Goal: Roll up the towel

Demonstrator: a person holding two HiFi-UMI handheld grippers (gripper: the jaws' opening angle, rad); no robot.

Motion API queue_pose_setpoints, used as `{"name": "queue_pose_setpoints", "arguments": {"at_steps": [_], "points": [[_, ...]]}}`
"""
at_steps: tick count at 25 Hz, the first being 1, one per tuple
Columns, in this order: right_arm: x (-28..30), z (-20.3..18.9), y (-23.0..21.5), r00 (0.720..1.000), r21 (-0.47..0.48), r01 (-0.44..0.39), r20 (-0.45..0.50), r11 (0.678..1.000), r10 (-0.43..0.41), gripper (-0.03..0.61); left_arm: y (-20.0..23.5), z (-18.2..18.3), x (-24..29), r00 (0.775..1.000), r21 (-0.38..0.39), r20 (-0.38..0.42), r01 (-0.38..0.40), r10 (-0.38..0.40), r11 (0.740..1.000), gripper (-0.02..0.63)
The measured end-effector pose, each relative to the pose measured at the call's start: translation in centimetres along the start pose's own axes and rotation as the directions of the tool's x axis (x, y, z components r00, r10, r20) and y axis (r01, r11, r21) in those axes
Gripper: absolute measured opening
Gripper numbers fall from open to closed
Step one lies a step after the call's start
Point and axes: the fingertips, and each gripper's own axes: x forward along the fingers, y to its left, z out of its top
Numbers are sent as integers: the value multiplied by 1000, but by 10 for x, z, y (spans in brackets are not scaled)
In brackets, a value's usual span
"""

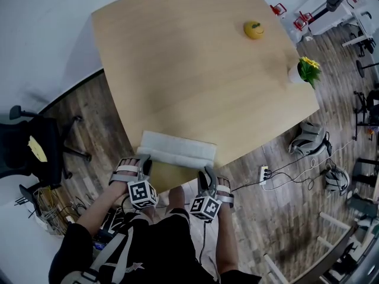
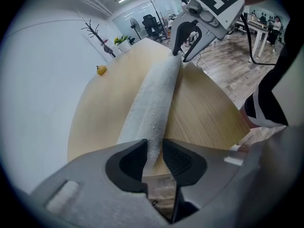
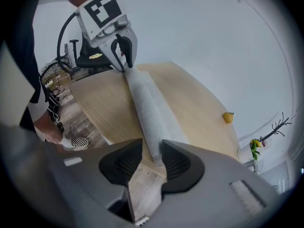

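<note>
- Between each gripper's jaws: one end of the towel (image 1: 177, 151), partly rolled along the table's (image 1: 195, 70) near edge, with a flat layer just beyond.
- left gripper (image 1: 144, 164) and right gripper (image 1: 207, 175): jaws apart, straddling the roll, not pinching.
- Step, likely: regrip between turns.
- Next: clamp both ends evenly, roll away from the grippers.
</note>
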Motion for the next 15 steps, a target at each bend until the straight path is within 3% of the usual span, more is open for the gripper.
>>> {"name": "queue_pose_setpoints", "arguments": {"at_steps": [15], "points": [[4,9,-24,1000,-6,19,13,1000,-19,130,25,6,-4,1000,-33,7,-28,29,999,106]]}}
